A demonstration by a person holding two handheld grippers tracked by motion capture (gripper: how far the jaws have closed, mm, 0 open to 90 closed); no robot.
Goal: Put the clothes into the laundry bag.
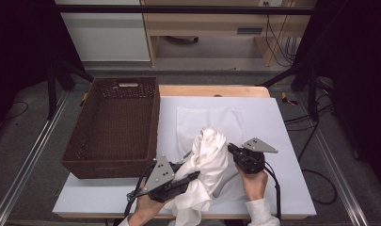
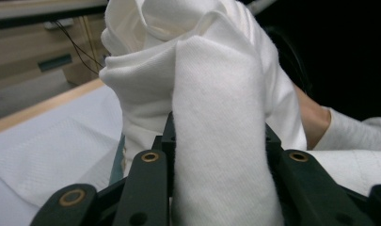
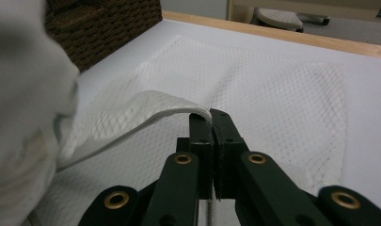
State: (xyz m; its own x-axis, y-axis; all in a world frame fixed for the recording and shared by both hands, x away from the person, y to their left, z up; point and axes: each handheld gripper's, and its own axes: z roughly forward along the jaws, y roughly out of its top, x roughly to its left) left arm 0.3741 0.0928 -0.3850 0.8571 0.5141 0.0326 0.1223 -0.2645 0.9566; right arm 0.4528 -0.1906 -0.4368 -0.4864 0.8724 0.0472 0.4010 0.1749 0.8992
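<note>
One soft white knit garment (image 1: pixel 208 162), bunched into a rounded, folded lump, stands near the front middle of the white tabletop (image 1: pixel 282 141), draped between the two grippers. The left gripper (image 1: pixel 190 177) has its jaws clamped on a thick fold of that garment, while the right gripper (image 3: pixel 211 120) has its jaws pressed together on the corded rim of one flat, white mesh bag (image 3: pixel 273 94) with a fine diamond weave. One rectangular brown wicker basket (image 1: pixel 114 162), deep and tightly woven, sits at the tabletop's left edge.
</note>
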